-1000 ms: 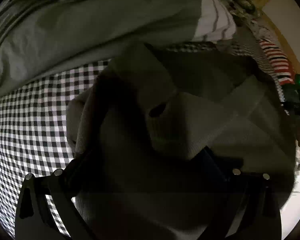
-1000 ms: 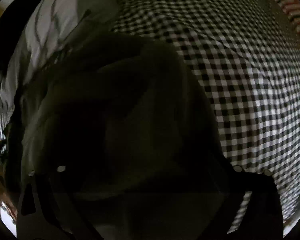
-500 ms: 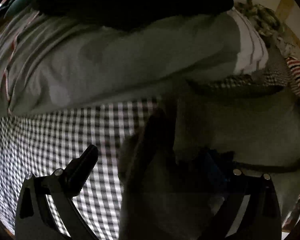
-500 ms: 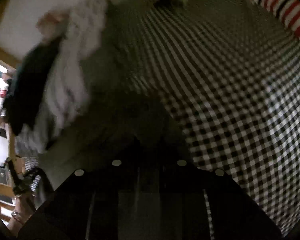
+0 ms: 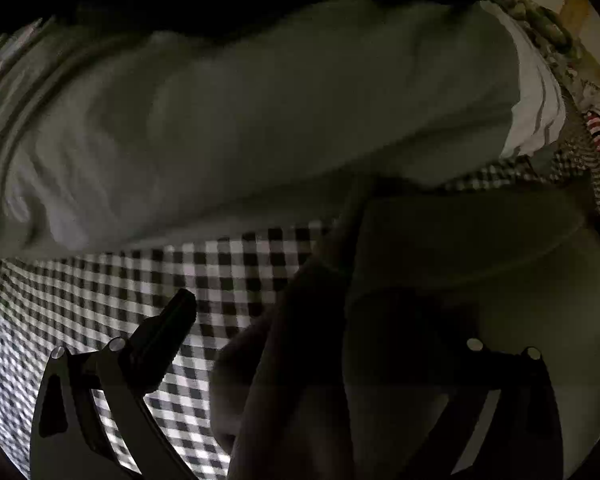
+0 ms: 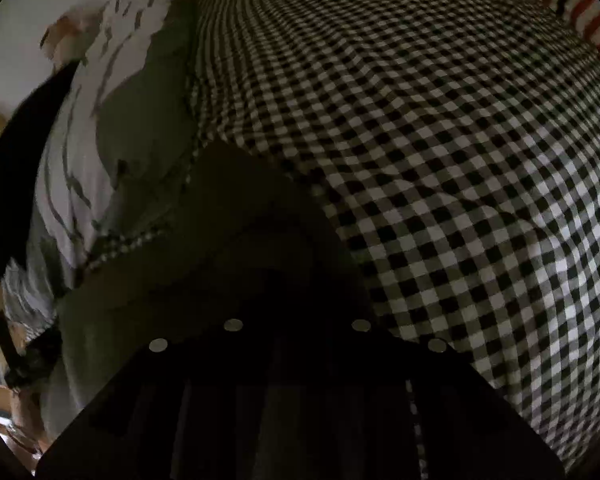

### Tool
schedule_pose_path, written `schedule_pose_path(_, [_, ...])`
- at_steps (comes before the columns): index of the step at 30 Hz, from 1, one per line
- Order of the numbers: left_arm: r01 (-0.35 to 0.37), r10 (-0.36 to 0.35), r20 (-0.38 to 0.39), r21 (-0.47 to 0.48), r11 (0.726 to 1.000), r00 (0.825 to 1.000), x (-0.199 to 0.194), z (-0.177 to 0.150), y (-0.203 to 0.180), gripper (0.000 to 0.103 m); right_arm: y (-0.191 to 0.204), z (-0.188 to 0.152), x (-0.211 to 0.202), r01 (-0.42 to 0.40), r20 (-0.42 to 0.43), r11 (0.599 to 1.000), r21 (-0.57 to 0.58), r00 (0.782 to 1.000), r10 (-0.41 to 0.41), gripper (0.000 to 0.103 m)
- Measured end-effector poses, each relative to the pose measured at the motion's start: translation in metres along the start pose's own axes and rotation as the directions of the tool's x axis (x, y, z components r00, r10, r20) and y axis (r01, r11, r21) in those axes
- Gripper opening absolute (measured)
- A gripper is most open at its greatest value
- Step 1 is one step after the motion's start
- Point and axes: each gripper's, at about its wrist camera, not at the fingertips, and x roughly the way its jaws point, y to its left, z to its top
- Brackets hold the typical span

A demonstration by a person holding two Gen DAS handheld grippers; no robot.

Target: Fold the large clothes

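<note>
The left gripper (image 5: 300, 320) has its jaws wide apart, with the dark cloth (image 5: 440, 288) draped over the right finger and the left finger (image 5: 168, 328) bare. The right gripper (image 6: 296, 312) looks pinched shut on the same cloth (image 6: 228, 216). It lies on a black and white checked bed cover (image 6: 440, 152), near a grey pillow (image 5: 260, 112)

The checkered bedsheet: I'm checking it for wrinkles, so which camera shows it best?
The right wrist view: the checkered bedsheet fills most of that picture, well lit. The left wrist view shows only a strip between the grey-green pillow and the dark garment.
</note>
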Motion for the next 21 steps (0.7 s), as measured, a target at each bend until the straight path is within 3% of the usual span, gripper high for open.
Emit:
schedule_pose_path(1, [0.011, -0.011, -0.005, -0.014, 1.0, 1.0, 0.004, 0.003, 0.001, 0.099, 0.003, 0.002, 0.0, -0.001, -0.004, 1.0, -0.005, 1.0, 0.001, 0.025])
schedule_pose_path(3, [0.023, -0.022, 0.021, -0.025, 0.999, 1.0, -0.007, 0.008, 0.004, 0.099, 0.008, 0.007, -0.01, -0.048, 0.004, 0.999, 0.011, 0.999, 0.048, 0.052])
schedule_pose_path(4, [0.018, -0.018, 0.062, 0.0, 1.0, 0.998, -0.022, 0.013, 0.006, 0.099, 0.015, 0.01, -0.017, -0.056, 0.031, 0.998, 0.007, 0.998, 0.056, 0.077])
schedule_pose_path(5, [0.012, -0.015, 0.09, 0.032, 0.999, 0.996, -0.039, 0.016, 0.02, 0.099, 0.023, 0.016, -0.036, -0.029, 0.093, 1.0, -0.013, 0.995, 0.03, 0.092])
schedule_pose_path(8, [-0.052, 0.015, 0.187, 0.194, 0.98, 0.982, -0.086, 0.024, 0.016, 0.099, 0.042, 0.031, -0.089, 0.031, 0.224, 0.995, -0.094, 0.975, -0.009, 0.097])
schedule_pose_path(10, [-0.083, 0.016, 0.242, 0.269, 0.96, 0.97, -0.115, 0.026, 0.014, 0.099, 0.058, 0.036, -0.12, 0.093, 0.262, 0.982, -0.166, 0.964, -0.047, 0.098])
schedule_pose_path(12, [-0.066, -0.013, 0.262, 0.29, 0.955, 0.965, -0.134, 0.022, 0.007, 0.099, 0.075, 0.028, -0.139, 0.139, 0.249, 0.961, -0.24, 0.965, -0.077, 0.1])
schedule_pose_path(14, [0.001, -0.062, 0.236, 0.252, 0.968, 0.97, -0.127, 0.018, 0.012, 0.099, 0.091, 0.01, -0.139, 0.122, 0.179, 0.94, -0.318, 0.982, -0.067, 0.1])
schedule_pose_path(16, [0.112, -0.127, 0.155, 0.102, 0.988, 0.98, -0.105, 0.017, 0.019, 0.099, 0.117, -0.022, -0.123, 0.12, 0.109, 0.9, -0.418, 0.991, -0.081, 0.1])
schedule_pose_path(17, [0.134, -0.139, 0.136, 0.049, 0.99, 0.981, -0.098, 0.014, 0.02, 0.099, 0.128, -0.04, -0.111, 0.114, 0.068, 0.875, -0.471, 0.993, -0.093, 0.099])
schedule_pose_path(19, [0.086, -0.074, 0.153, -0.077, 0.993, 0.985, -0.097, 0.018, 0.039, 0.099, 0.142, -0.072, -0.083, 0.099, 0.009, 0.838, -0.537, 0.994, -0.111, 0.099])
schedule_pose_path(21, [0.086, -0.051, 0.218, -0.15, 0.985, 0.975, -0.116, 0.018, 0.048, 0.099, 0.143, -0.091, -0.051, 0.084, -0.066, 0.833, -0.547, 0.988, -0.143, 0.099])
